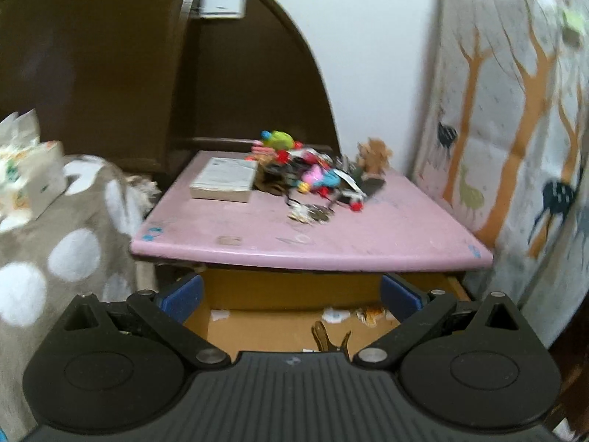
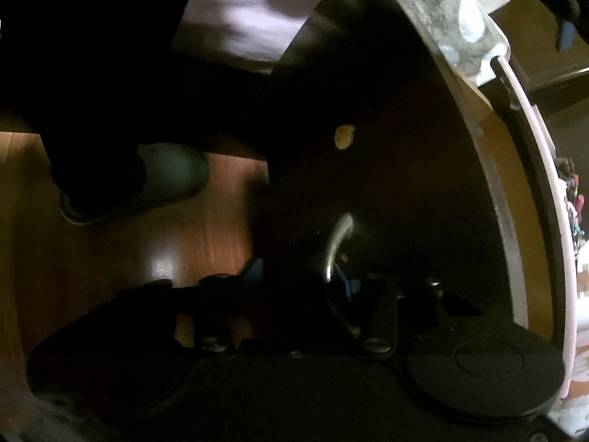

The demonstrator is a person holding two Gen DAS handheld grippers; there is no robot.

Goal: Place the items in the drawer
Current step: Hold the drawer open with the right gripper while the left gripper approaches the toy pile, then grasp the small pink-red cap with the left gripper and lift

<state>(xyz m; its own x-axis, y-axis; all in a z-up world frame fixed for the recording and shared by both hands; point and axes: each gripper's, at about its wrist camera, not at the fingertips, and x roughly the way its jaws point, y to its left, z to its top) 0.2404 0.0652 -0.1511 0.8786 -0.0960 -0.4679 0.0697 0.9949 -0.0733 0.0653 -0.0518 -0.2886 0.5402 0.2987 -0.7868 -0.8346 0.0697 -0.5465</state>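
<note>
In the left wrist view a pink tabletop (image 1: pixel 257 235) carries a white box (image 1: pixel 224 180), a heap of colourful toys and keyrings (image 1: pixel 313 173) and a small brown plush (image 1: pixel 373 156). Below it an open yellow-brown drawer (image 1: pixel 279 328) holds paper scraps and a brown clip (image 1: pixel 329 337). My left gripper (image 1: pixel 291 296) is open and empty, hovering over the drawer. In the dark right wrist view my right gripper (image 2: pixel 302 276) sits against the dark drawer front at a shiny metal handle (image 2: pixel 337 239); its blue pads appear closed around the handle.
A polka-dot blanket (image 1: pixel 55 250) lies to the left and a deer-print mattress (image 1: pixel 515 147) stands to the right. A dark headboard (image 1: pixel 110 73) rises behind. In the right wrist view a slippered foot (image 2: pixel 147 180) stands on the wooden floor (image 2: pixel 129 258).
</note>
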